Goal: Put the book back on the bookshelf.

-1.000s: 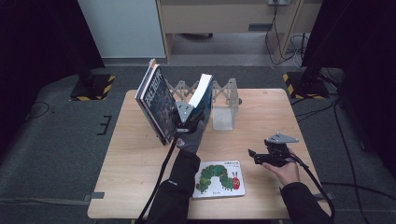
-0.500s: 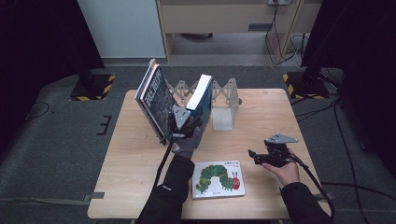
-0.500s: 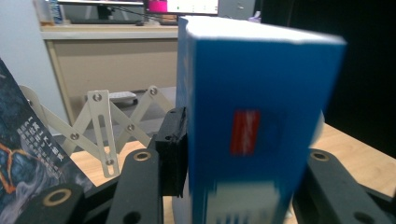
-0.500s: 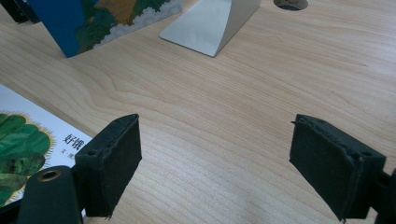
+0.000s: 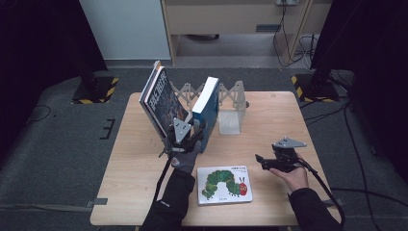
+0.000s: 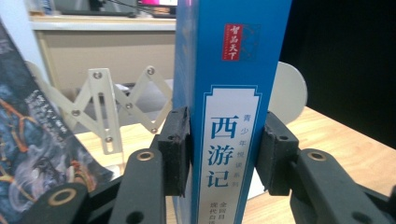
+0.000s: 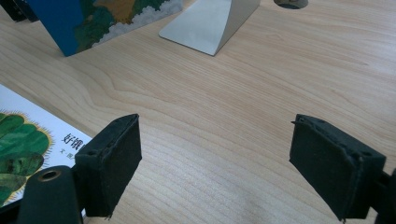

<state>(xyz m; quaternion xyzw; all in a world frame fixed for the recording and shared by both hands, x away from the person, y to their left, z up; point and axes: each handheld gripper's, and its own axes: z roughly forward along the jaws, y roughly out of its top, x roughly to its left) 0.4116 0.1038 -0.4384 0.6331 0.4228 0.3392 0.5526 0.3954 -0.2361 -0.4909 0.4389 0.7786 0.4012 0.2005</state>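
The left gripper (image 6: 223, 154) clamps the spine of the blue book (image 6: 229, 93): in the left gripper view one black pad presses each side of the spine, low on the book, and the white label with blue characters runs down between the jaws. The jaws have just been closing a little with the book between them. In the high view the same left gripper (image 5: 185, 137) sits at the near edge of the blue book (image 5: 206, 113), which stands on the wooden table (image 5: 269, 120) leaning slightly, its top tipped away from the hand. Just to the gripper's left a dark-covered book (image 5: 161, 103) leans the other way, its cover tilted towards the claw. Behind both books stands a pale scissor-lattice book rack (image 5: 231, 94), its end plate (image 5: 230, 122) just right of the blue book.

The right gripper (image 5: 269, 161) rests well to the right, near the table's front, jaws wide and holding nothing; in its own view bare wood lies between the right gripper (image 7: 233, 163) pads. To its left, flat on the table, lies a picture book with a green caterpillar (image 5: 223, 184). Farther ahead of those jaws are the blue book's lower corner (image 7: 79, 21) and the rack's end plate (image 7: 205, 21).
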